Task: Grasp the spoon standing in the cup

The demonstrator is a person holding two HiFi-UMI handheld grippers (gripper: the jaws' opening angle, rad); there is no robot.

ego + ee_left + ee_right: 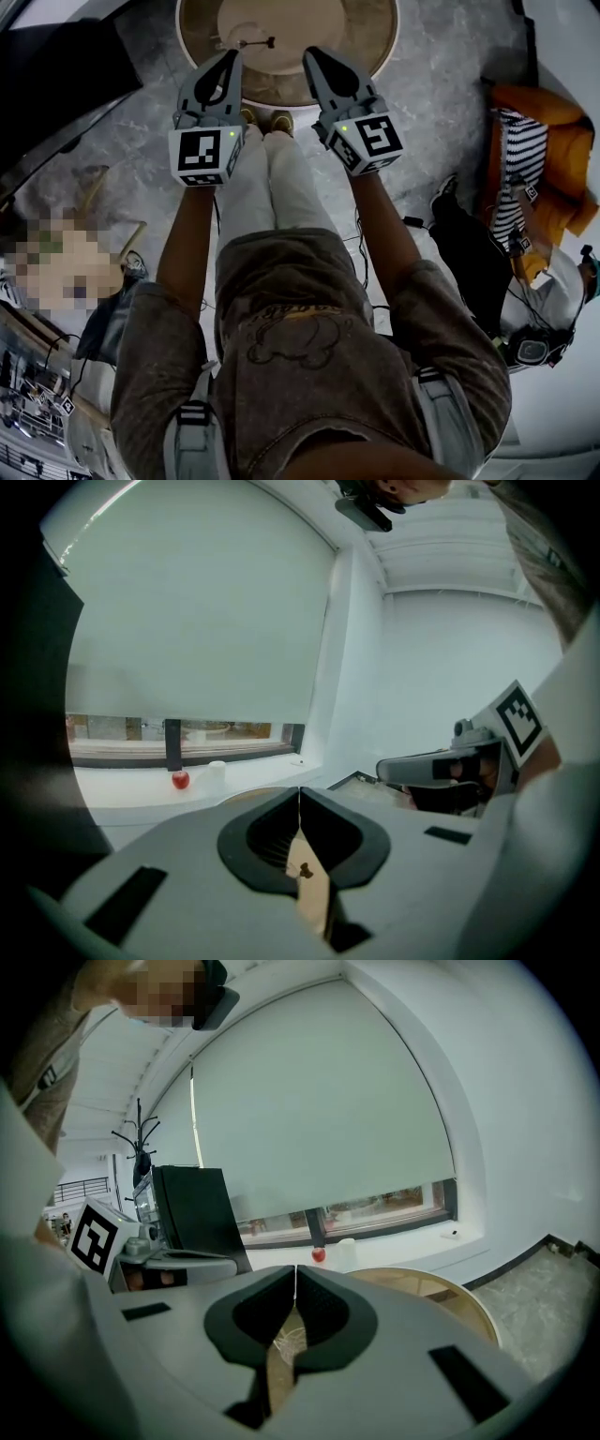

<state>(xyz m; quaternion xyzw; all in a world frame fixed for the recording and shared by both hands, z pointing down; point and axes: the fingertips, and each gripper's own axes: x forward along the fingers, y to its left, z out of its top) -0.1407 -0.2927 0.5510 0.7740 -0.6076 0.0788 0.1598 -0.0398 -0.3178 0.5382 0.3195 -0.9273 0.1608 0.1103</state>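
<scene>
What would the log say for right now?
left gripper: shut, empty | right gripper: shut, empty | both by round table | grasp: not yet done

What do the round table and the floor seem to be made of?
Round table: probably wood with a matte finish; it is tan, with a darker brown ring and a pale rim. Floor: likely stone or marble-look tile; it is grey with whitish veins. Whether it is polished cannot be told.
</scene>
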